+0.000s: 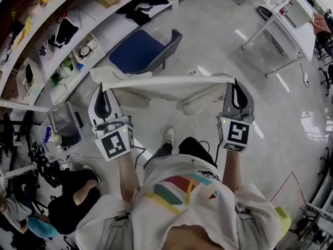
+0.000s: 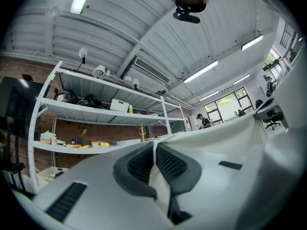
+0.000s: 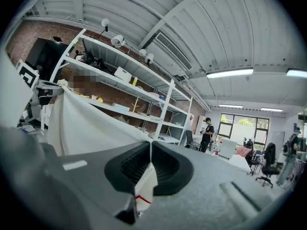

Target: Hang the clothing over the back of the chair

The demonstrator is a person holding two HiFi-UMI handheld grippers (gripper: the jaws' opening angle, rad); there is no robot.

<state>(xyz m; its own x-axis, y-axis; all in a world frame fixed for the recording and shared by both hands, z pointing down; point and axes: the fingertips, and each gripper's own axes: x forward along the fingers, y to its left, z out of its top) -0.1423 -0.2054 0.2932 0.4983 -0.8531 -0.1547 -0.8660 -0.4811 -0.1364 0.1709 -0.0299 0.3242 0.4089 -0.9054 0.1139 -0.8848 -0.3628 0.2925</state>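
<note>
A white piece of clothing [image 1: 166, 87] is stretched level between my two grippers, just on my side of a blue-seated chair [image 1: 143, 51]. My left gripper [image 1: 102, 90] is shut on its left corner, and the cloth [image 2: 225, 138] runs off to the right from the pinched pads. My right gripper [image 1: 232, 85] is shut on the right corner; the cloth [image 3: 81, 123] runs left from its jaws, with a fold and a red mark between the pads. The chair's patterned back [image 1: 171, 46] faces right, apart from the cloth.
White shelving [image 1: 62, 30] with boxes and small items lines the left. A white table [image 1: 283, 25] on metal legs stands at the right. A seated person [image 1: 78, 197] is at the lower left. A standing person [image 3: 207, 133] is far off near windows.
</note>
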